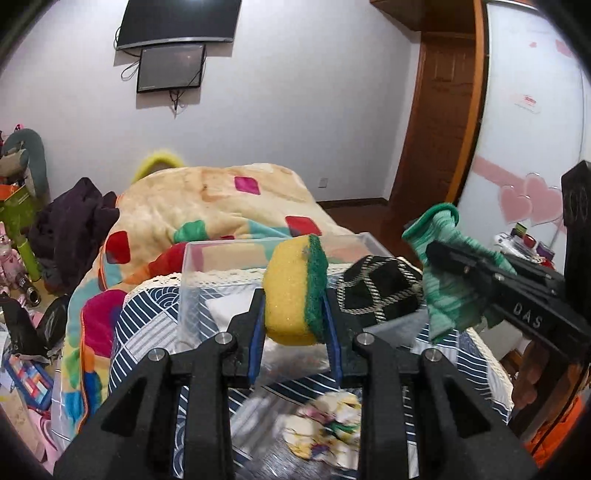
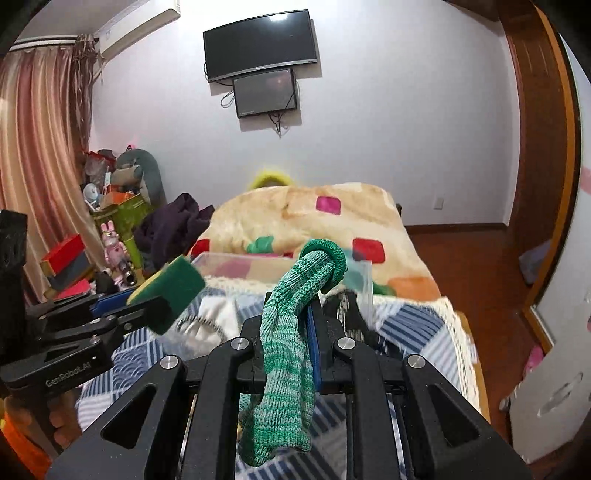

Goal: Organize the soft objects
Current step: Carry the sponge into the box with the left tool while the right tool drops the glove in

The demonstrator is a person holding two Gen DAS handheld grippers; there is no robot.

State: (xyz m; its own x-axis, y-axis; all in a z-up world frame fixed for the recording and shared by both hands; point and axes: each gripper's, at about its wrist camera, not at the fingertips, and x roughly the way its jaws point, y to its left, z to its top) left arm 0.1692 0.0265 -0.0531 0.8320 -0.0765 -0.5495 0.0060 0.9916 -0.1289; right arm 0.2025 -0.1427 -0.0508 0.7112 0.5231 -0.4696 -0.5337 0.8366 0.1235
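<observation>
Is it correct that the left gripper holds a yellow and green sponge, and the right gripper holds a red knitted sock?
Not quite: the sock in the right gripper is green, not red, as the right wrist view shows. The left gripper does hold the yellow and green sponge.

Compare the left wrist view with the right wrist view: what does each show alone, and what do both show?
Left wrist only: a crumpled floral cloth on the bed and pink heart stickers. Right wrist only: striped curtains and an air conditioner. Both: the clear plastic box, the sponge in the left claw, the green sock in the right claw.
</observation>
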